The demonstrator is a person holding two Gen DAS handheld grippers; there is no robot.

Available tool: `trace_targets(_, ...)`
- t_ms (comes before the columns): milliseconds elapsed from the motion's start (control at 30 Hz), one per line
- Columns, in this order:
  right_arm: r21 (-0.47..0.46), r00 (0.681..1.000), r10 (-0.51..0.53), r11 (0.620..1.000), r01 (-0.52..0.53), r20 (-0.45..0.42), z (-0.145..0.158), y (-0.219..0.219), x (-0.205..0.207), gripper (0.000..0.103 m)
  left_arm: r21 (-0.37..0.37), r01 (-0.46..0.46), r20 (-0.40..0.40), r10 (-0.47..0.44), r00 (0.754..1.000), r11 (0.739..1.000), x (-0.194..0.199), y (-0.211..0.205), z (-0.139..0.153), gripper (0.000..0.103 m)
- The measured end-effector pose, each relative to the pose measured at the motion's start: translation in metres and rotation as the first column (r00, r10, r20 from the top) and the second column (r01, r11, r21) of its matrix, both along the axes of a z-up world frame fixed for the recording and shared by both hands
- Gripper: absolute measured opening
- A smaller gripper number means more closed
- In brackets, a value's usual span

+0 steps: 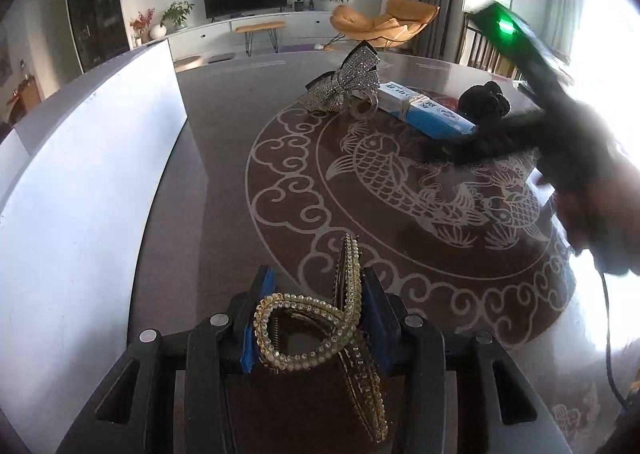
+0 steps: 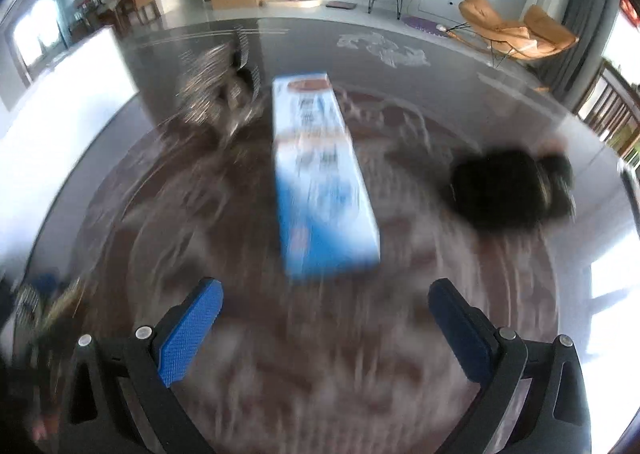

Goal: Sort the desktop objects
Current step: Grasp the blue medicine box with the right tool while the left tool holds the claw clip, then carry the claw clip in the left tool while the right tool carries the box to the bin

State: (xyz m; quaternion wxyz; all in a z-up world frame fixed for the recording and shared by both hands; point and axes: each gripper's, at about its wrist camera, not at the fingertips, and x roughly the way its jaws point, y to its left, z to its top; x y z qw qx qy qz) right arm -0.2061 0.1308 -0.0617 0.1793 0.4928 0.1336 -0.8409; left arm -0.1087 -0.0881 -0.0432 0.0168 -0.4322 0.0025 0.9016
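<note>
My left gripper (image 1: pixel 316 318) is shut on a gold rhinestone hair claw (image 1: pixel 316 326), its blue pads pressing the clip from both sides just above the table. Farther back on the round table lie a sparkly silver bow (image 1: pixel 348 80), a blue and white box (image 1: pixel 424 112) and a black hair accessory (image 1: pixel 482 100). In the blurred right wrist view my right gripper (image 2: pixel 326 328) stands open with nothing between its fingers, just short of the near end of the blue and white box (image 2: pixel 320 178). The black hair accessory (image 2: pixel 508 190) lies to its right, the silver bow (image 2: pixel 216 94) to its left.
A tall white bin wall (image 1: pixel 92 182) rises along the left of the table. The table top (image 1: pixel 224 194) carries a brown fish pattern. The other gripper's body and a hand (image 1: pixel 576 158) cross the right side of the left wrist view. A living room lies beyond.
</note>
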Motion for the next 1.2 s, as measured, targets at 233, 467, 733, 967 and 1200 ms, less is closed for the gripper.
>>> trace_targets(233, -0.034, 0.999, 0.020, 0.999, -0.021, -0.031, 0.009, 0.001, -0.006, 0.042, -0.001, 0.000, 0.000, 0.000, 1.000, 1.000, -0.001, 0.000, 0.000, 0.043)
trace_targets(467, -0.077, 0.995, 0.056, 0.995, -0.062, -0.078, 0.008, 0.047, 0.132, 0.042, -0.004, -0.002, 0.002, 0.002, 1.000, 1.000, 0.003, 0.001, 0.000, 0.043)
trace_targets(733, -0.059, 0.994, 0.079, 0.995, -0.083, -0.074, 0.008, 0.097, 0.250, 0.071, 0.017, 0.049, 0.008, -0.049, 0.999, 0.999, 0.057, 0.021, 0.001, 0.047)
trace_targets(967, -0.058, 0.996, 0.087, 0.994, -0.088, -0.028, 0.006, 0.092, 0.219, 0.074, -0.014, 0.108, 0.060, -0.107, 0.992, 0.994, 0.058, 0.030, -0.002, 0.085)
trace_targets(1200, -0.047, 0.997, 0.079, 0.996, -0.080, -0.027, 0.024, 0.092, 0.231, 0.044, 0.048, 0.093, 0.007, -0.093, 0.996, 0.995, 0.065, 0.014, 0.011, 0.044)
